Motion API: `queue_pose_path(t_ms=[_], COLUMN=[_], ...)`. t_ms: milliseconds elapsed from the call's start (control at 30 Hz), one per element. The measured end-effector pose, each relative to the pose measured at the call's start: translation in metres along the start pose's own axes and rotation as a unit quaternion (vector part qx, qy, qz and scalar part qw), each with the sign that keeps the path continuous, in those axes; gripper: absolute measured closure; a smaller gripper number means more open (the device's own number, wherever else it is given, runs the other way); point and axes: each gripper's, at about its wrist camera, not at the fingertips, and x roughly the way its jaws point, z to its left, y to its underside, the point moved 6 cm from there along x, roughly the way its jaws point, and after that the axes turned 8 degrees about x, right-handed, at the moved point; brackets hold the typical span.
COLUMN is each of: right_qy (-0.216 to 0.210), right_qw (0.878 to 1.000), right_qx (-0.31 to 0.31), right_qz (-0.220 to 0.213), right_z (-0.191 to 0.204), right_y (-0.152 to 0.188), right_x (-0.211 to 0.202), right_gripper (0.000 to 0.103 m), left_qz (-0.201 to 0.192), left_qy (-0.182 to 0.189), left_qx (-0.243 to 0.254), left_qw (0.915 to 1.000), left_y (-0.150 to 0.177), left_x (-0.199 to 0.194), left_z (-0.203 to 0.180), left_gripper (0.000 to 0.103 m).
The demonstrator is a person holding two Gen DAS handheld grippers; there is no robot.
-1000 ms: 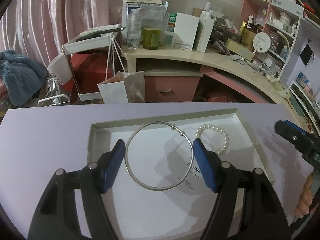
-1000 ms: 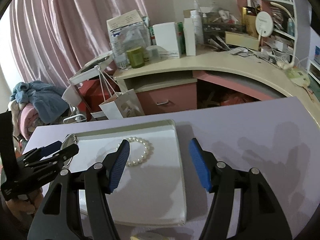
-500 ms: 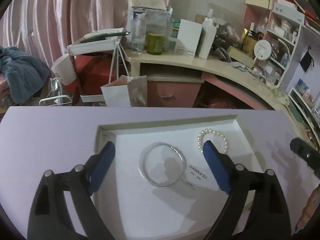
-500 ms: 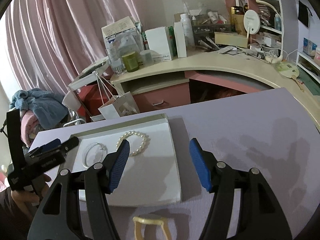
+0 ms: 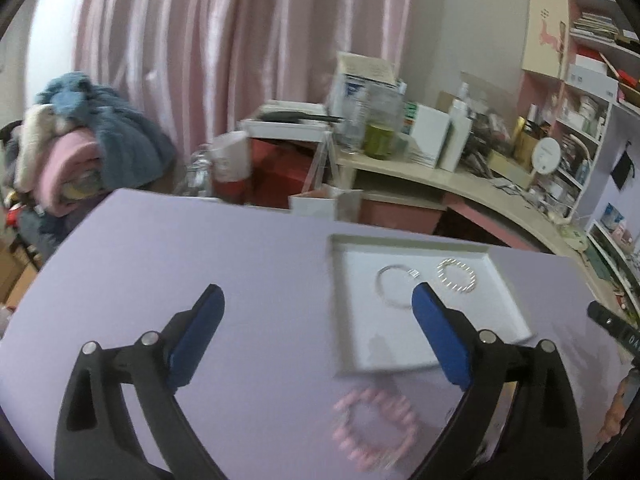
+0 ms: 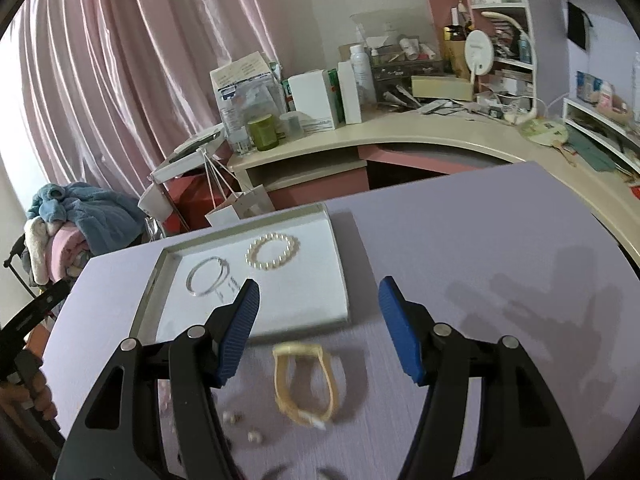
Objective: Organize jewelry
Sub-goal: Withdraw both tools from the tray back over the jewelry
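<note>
A white tray [image 5: 360, 340] [image 6: 320, 300] lies on the lilac table, holding a silver bangle [image 5: 394, 286] [image 6: 208, 276] and a pearl bracelet [image 5: 456, 276] [image 6: 273, 253]. My left gripper [image 5: 318, 320] hangs above the table left of the tray, jaws still opening, nothing between them. Below it lies a blurred pink bead bracelet [image 5: 374, 424]. My right gripper [image 6: 318, 308] stands open and empty over the tray's near edge. A cream watch [image 6: 306, 384] lies on the table in front of the tray, with small pearl earrings [image 6: 242, 426] to its left.
Behind the table runs a curved cream desk [image 6: 440, 136] crowded with boxes and bottles, and pink curtains [image 5: 240, 40]. A pile of towels [image 5: 80, 148] sits at the far left. A hand [image 6: 28, 396] holds the other gripper at the left edge.
My left gripper let the silver bangle go in the tray, widened, and drew back and to the left. My right gripper pulled back from the tray, bringing the watch and earrings into view.
</note>
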Motion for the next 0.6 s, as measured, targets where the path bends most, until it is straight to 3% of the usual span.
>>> queue_pose_path(t_ms=[233, 467, 600], right_qy=[0.023, 0.022, 0.013], right_qw=[0.999, 0.998, 0.996], right_qx=[0.018, -0.002, -0.025], right_qz=[0.023, 0.065, 0.086], right_z=[-0.024, -0.025, -0.014], right_y=[0.047, 0.100, 0.126], right_x=[-0.022, -0.031, -0.032], right_gripper=[0.039, 0.039, 0.026], left_qz=[0.016, 0.032, 0.038], left_qy=[-0.034, -0.032, -0.025], left_qx=[-0.017, -0.034, -0.025], left_qw=[0.9991, 0.9984, 0.9987], left_y=[0.052, 0.090, 0.106], left_x=[-0.043, -0.069, -0.083], left_z=[0.029, 0.027, 0.018], left_gripper=[0.007, 0.007, 0.007])
